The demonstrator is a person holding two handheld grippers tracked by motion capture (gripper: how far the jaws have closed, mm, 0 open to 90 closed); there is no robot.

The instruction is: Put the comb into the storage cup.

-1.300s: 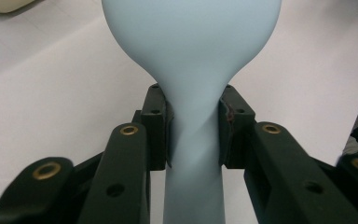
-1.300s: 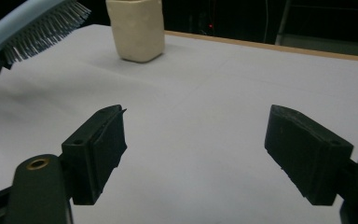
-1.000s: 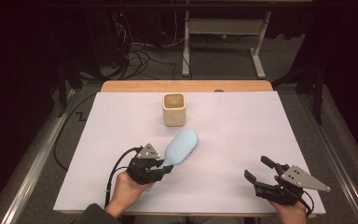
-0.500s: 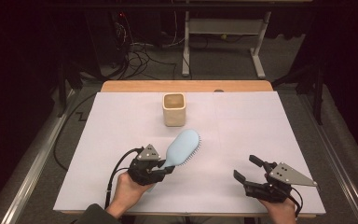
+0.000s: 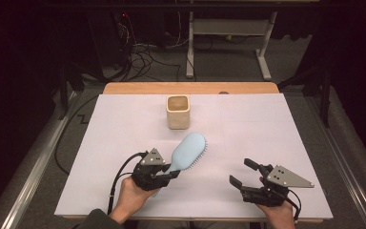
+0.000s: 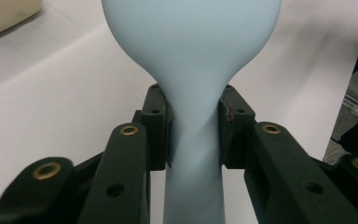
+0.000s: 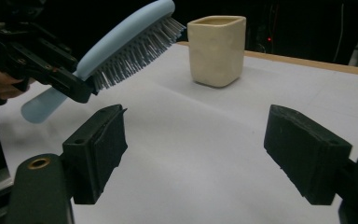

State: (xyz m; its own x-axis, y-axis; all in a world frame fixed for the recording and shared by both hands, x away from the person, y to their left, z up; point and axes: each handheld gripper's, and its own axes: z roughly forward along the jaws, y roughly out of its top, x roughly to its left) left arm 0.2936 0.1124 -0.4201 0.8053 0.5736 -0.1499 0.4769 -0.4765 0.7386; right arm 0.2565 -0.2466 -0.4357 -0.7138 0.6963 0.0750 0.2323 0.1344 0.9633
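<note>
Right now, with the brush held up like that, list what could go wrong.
1. The left gripper pinches the hairbrush only at its narrow neck, so the heavy head could pivot or slip.
2. The cup stands just beyond the brush head; a forward swing might tip it.
3. The right gripper, open and empty, sits close and could bump the bristles.

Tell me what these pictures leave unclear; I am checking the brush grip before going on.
- Hairbrush bristles, left gripper view: they face away, behind the brush's smooth back.
- Hairbrush head top, left gripper view: cut off by the upper edge.
- Cup contents, high view: its inside is too small and dim; in the right gripper view the wall hides it.
- Handle end, high view: hidden under the left gripper.
</note>
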